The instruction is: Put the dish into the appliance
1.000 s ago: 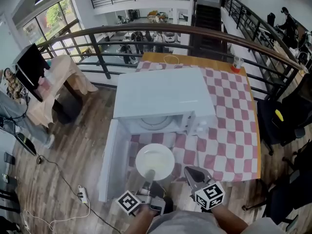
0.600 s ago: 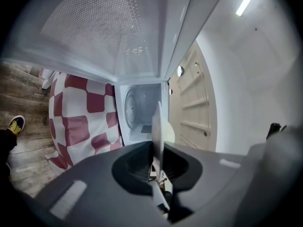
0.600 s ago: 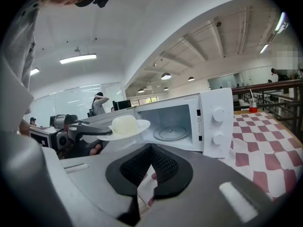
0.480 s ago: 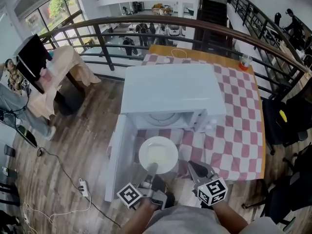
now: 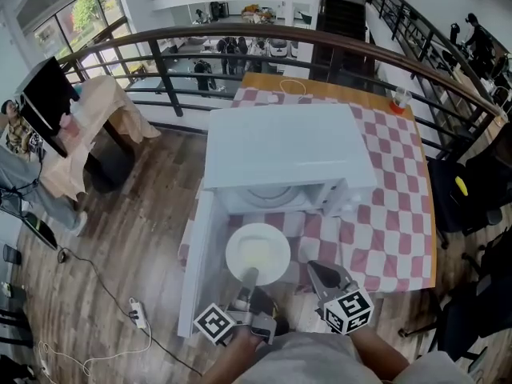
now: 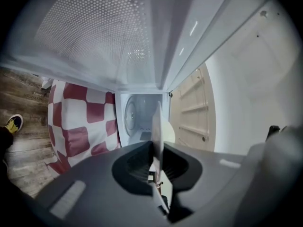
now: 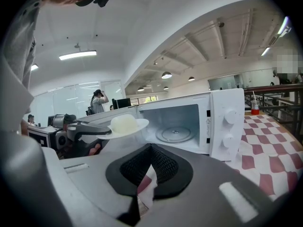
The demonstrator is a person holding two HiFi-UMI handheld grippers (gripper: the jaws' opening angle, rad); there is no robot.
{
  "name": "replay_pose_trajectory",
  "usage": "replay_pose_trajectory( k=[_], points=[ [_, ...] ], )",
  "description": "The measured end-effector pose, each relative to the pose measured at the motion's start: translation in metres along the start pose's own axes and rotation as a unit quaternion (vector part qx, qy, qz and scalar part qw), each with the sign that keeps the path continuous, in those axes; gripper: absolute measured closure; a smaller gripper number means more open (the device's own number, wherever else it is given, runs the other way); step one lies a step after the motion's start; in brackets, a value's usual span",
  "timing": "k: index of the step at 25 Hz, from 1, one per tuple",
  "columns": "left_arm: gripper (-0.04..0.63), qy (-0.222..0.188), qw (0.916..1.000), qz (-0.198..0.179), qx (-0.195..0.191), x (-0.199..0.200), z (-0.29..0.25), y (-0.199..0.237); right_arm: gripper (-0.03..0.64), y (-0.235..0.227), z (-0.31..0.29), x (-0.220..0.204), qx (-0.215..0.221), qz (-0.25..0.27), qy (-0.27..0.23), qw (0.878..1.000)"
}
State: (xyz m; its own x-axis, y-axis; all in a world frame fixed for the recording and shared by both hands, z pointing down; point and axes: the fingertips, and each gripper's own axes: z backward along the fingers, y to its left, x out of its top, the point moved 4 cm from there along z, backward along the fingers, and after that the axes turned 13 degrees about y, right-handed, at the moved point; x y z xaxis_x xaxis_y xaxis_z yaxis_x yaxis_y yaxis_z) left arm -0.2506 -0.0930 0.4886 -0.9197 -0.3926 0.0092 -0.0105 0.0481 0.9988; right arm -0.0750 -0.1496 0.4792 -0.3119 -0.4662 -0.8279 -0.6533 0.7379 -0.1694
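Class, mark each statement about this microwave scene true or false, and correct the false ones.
1. The microwave has its door open. True.
2. The left claw grips the plate by its rim. True.
3. The plate rests inside on the glass tray. False: the turntable is bare, and the plate is held in the air outside the cavity.
4. The right claw holds a cup. False: nothing is between its jaws.
5. The tablecloth is plain blue. False: it is red-and-white checked.
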Motion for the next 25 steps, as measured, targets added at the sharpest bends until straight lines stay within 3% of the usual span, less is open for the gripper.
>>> replay_pose_trajectory(
  k=[9,14,25],
  points=[
    [0.566,-0.002,0.9999,0.002,-0.012,0.007,-0.006,0.003,0.618,0.008,-0.007,0.013,-0.014,0.010,-0.001,1.000],
    [0.566,0.024,0.9997,0.007,-0.007,0.000,-0.009,0.006,0.618,0.008,-0.003,0.019,-0.026,0.014,-0.004,1.000],
    [0.565,0.042,0.9991,-0.005,0.003,0.006,-0.040,0.009,0.618,-0.038,-0.001,0.033,-0.059,0.019,-0.008,0.998]
  ],
)
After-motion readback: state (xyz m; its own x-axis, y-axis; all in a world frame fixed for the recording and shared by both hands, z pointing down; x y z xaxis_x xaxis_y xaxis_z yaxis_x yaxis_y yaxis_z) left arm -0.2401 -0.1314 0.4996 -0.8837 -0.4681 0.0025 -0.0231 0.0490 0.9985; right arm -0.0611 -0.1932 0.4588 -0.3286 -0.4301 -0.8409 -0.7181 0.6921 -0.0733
